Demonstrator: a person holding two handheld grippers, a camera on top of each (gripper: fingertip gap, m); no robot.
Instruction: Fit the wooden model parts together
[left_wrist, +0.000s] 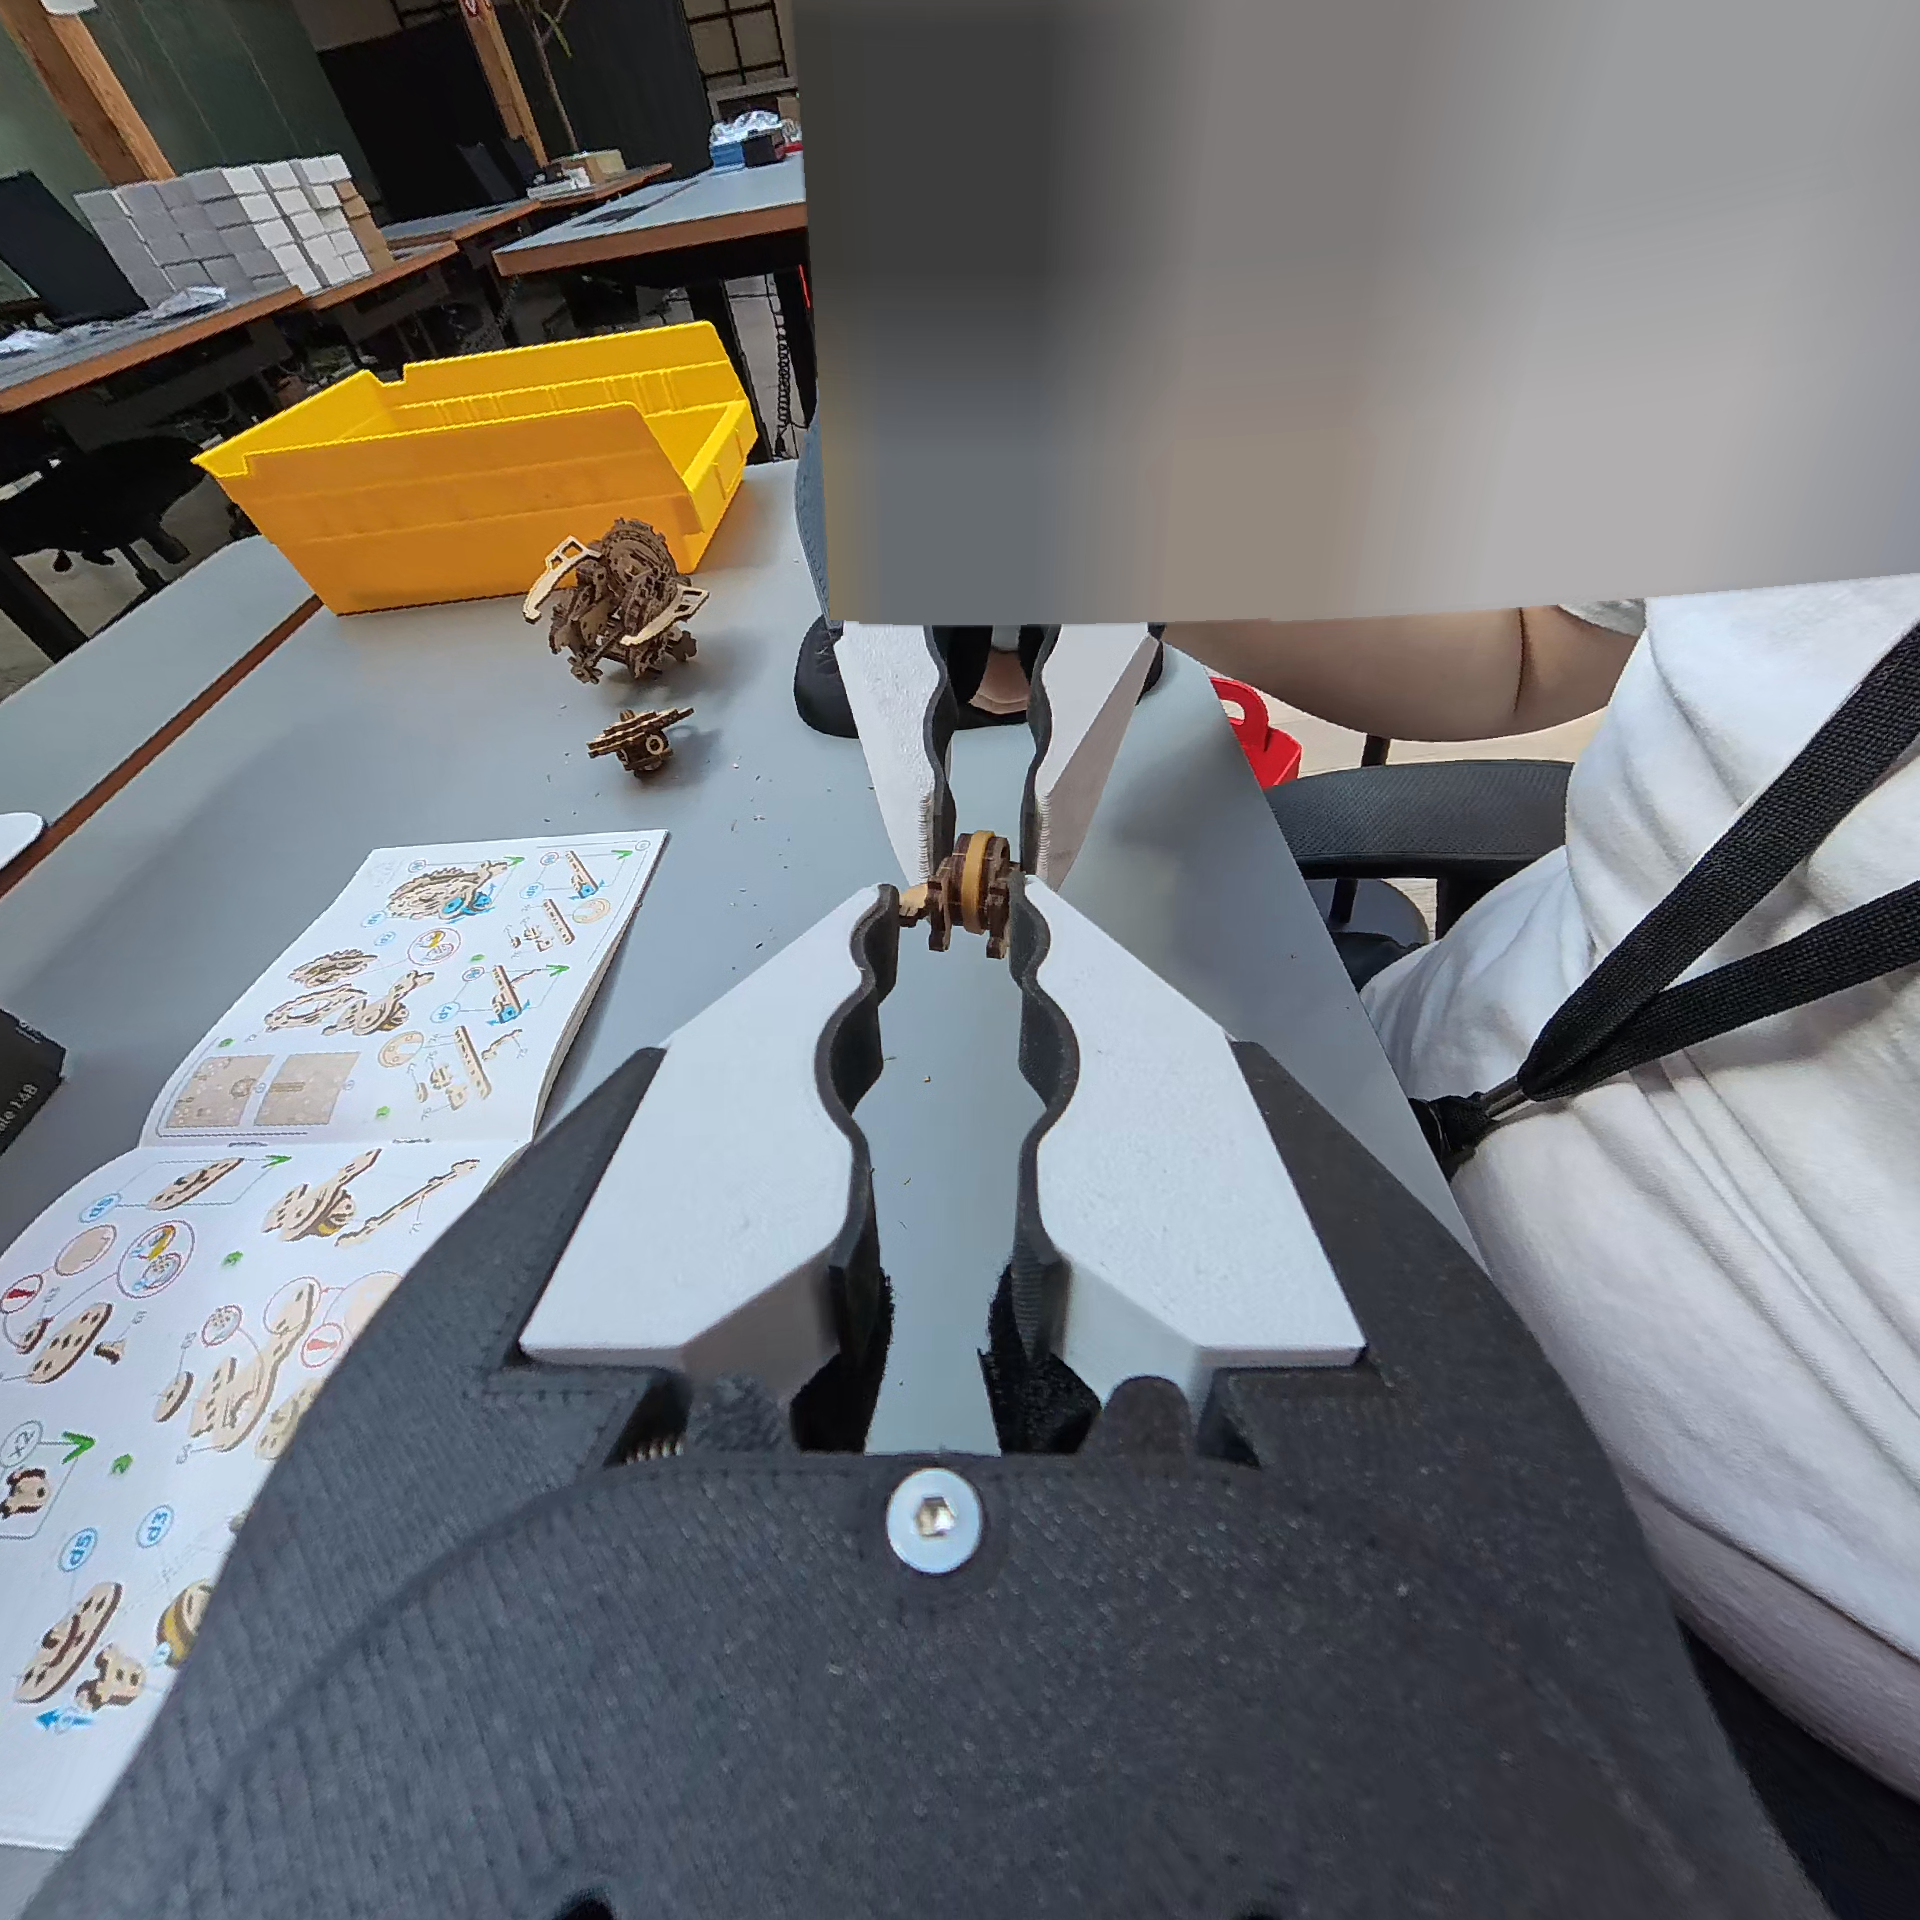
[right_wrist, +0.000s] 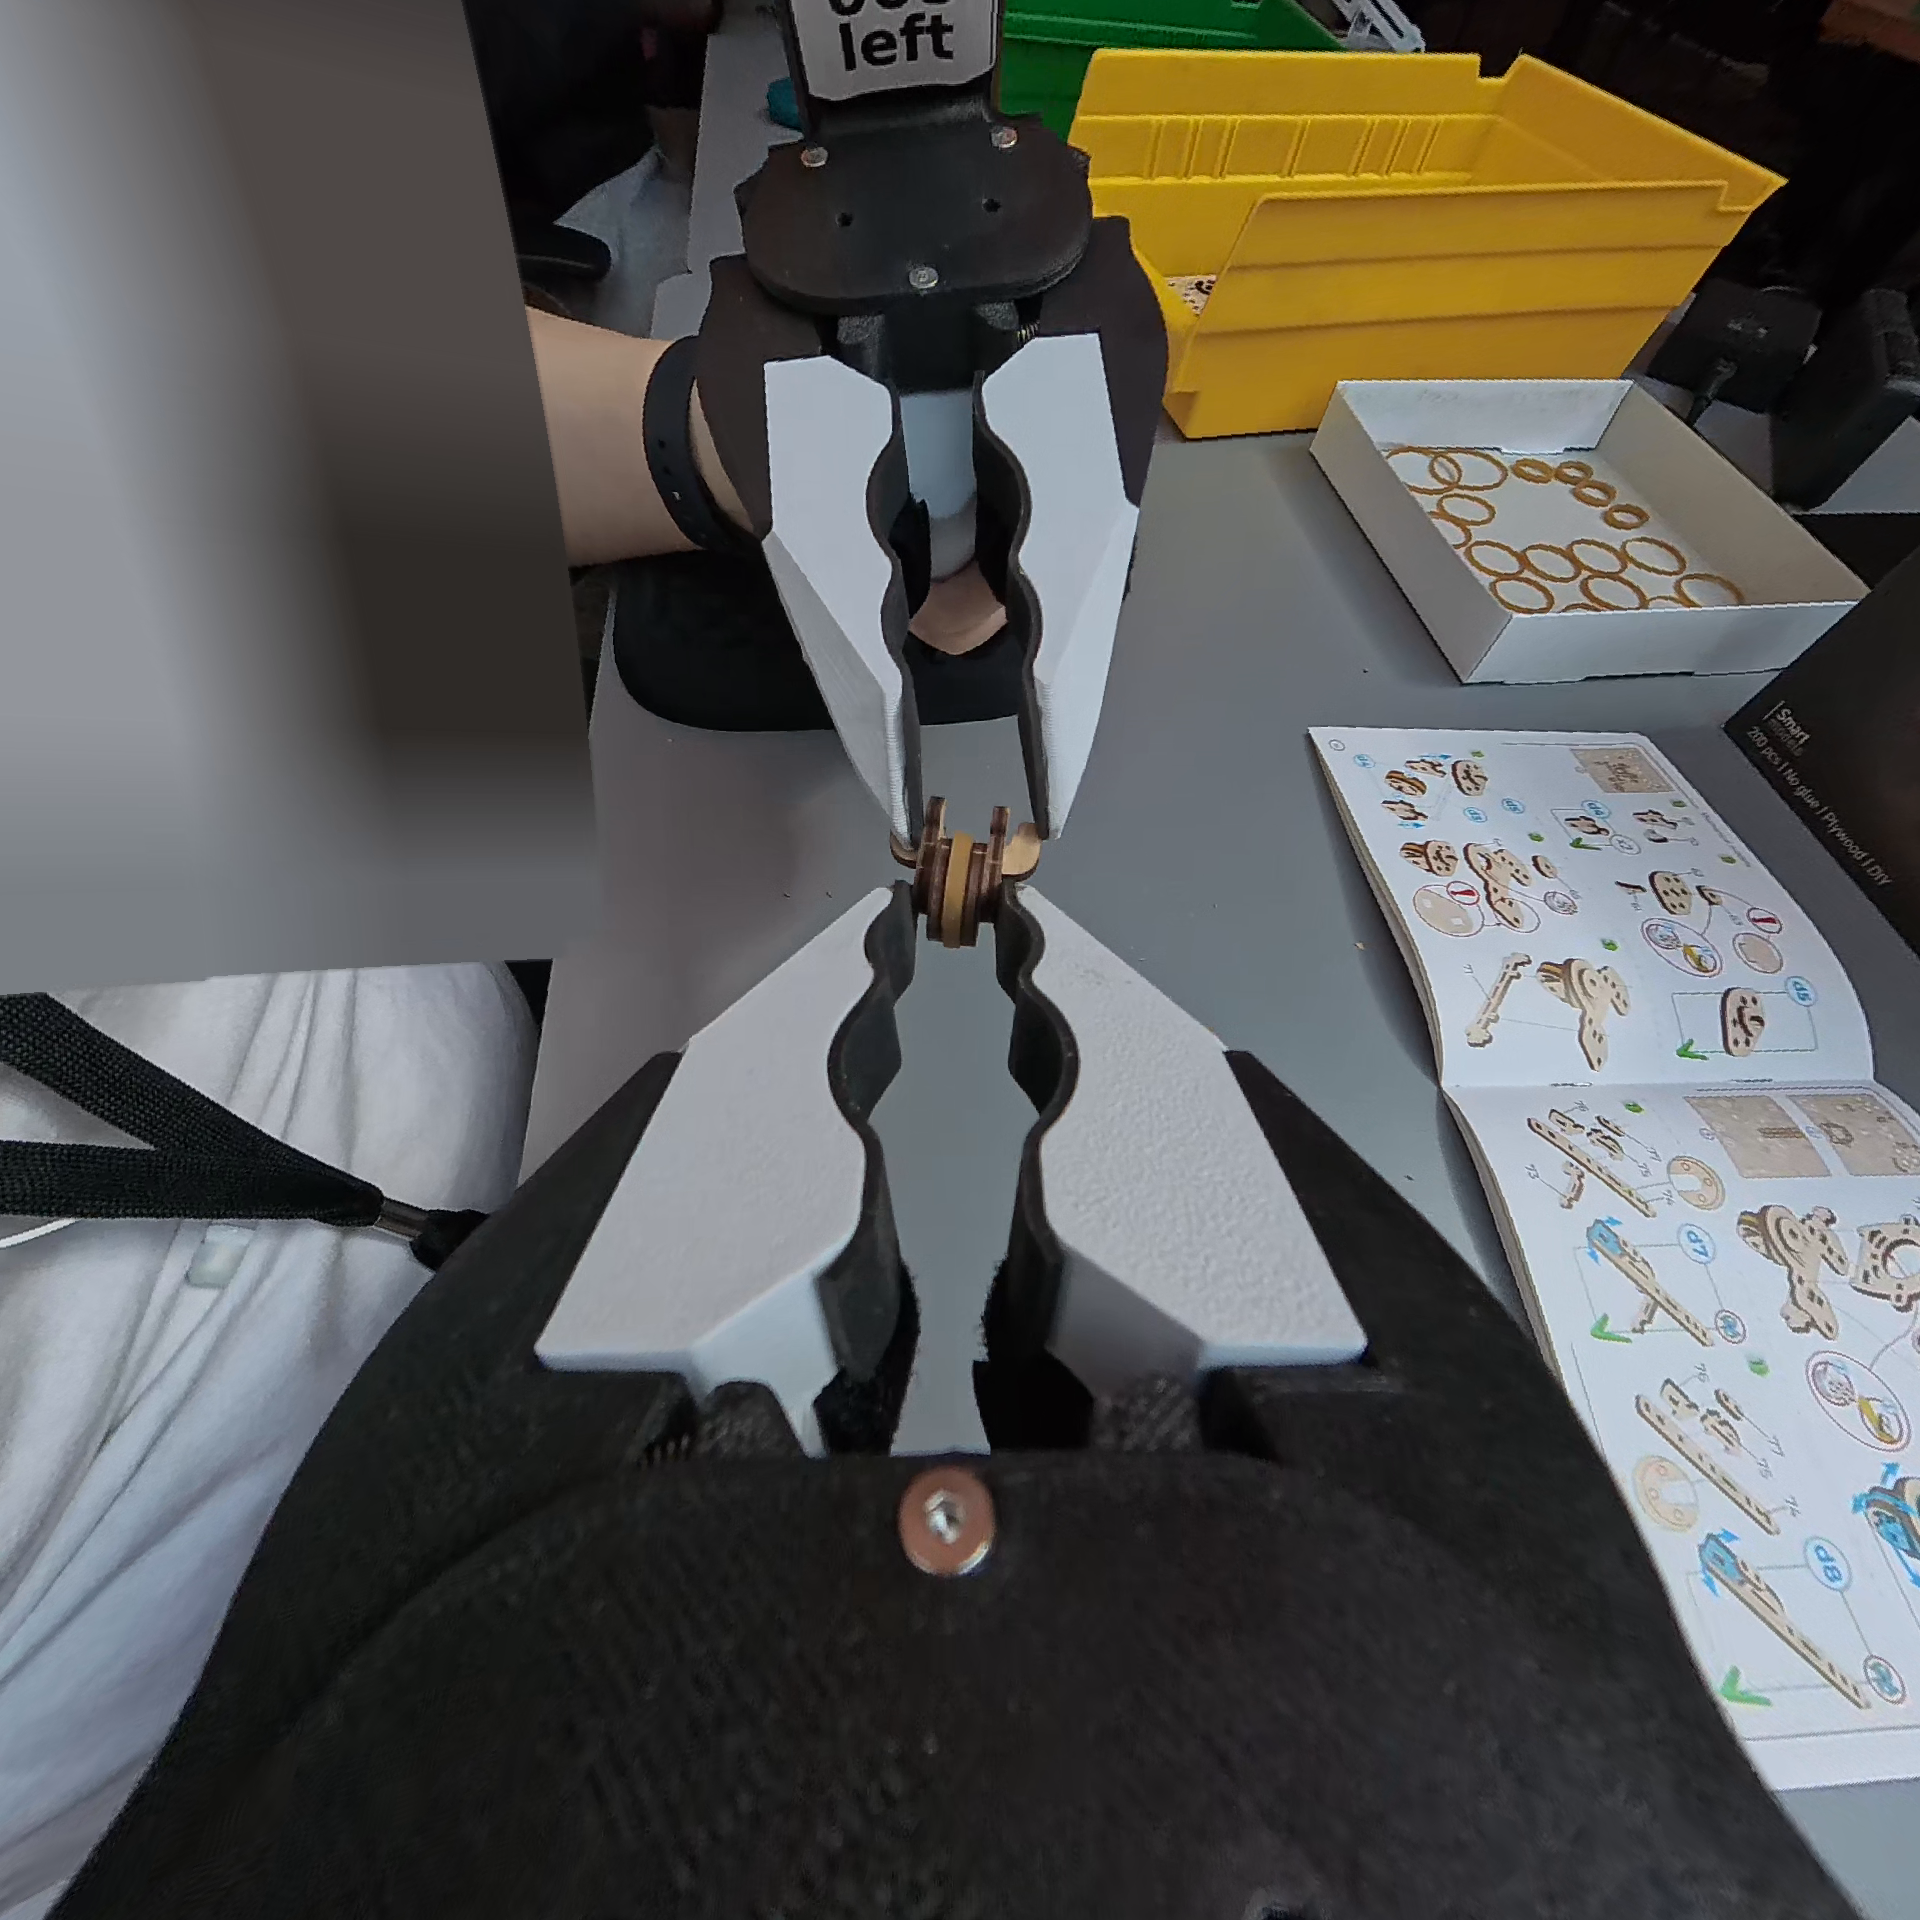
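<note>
A small wooden sub-assembly (left_wrist: 966, 888), stacked discs on a short axle with notched end pieces, hangs in the air above the grey table (left_wrist: 436, 727). Both grippers meet tip to tip on it. My left gripper (left_wrist: 954, 904) is shut on its outer ends. My right gripper (left_wrist: 985, 831) comes from the opposite side and is shut on its disc stack. In the right wrist view the sub-assembly (right_wrist: 961, 873) sits between my right gripper (right_wrist: 954, 914) below and my left gripper (right_wrist: 971, 826) above.
On the table are a partly built wooden model (left_wrist: 618, 608), a small gear piece (left_wrist: 641, 740), a yellow bin (left_wrist: 468, 488), an open instruction booklet (right_wrist: 1610, 987), a white tray (right_wrist: 1662, 649) of wooden rings and a black box (right_wrist: 1849, 748). A person in white sits close by. Both grippers' tips are close together, under 4 cm apart. The small gear piece (left_wrist: 641, 740) is about equally far from each gripper, around 25 cm.
</note>
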